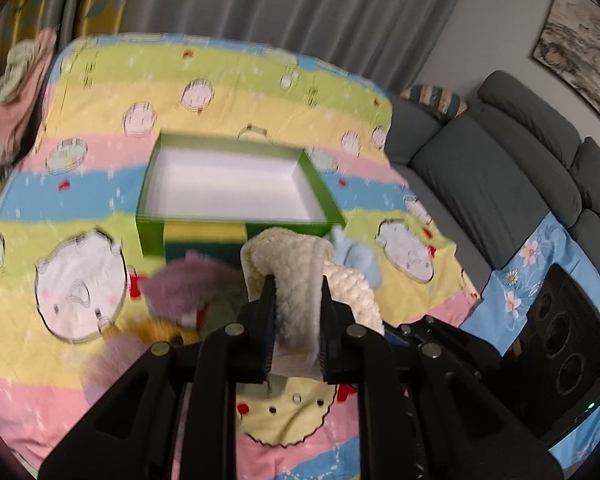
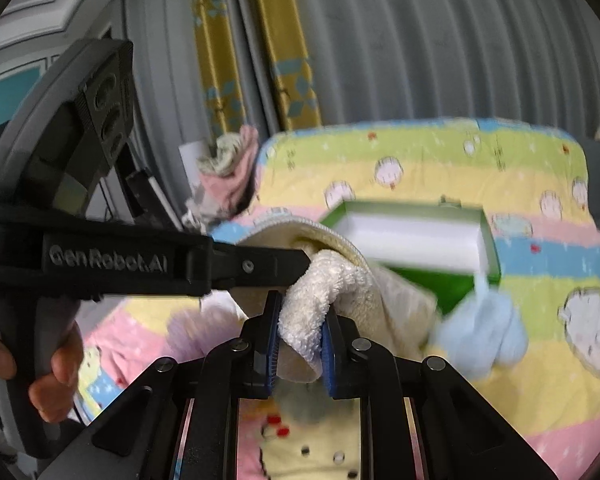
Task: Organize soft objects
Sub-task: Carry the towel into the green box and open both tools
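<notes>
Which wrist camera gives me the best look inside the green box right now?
The left wrist view. The green box sits almost centred there, and its whole white interior is visible and looks empty. In the right wrist view the green box is blurred, seen at a low angle, and partly hidden behind the cream fleece cloth, so only a strip of its floor shows.

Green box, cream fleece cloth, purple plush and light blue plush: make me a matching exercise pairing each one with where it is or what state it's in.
Column one:
1. green box
2. cream fleece cloth
3. purple plush
4. light blue plush

Column two:
A. held by both the left gripper and the right gripper
B. open, white inside, nothing in it
C. on the quilt, right of the cloth
D. on the quilt, left of the cloth

Pairs: 1-B, 2-A, 3-D, 4-C
</notes>
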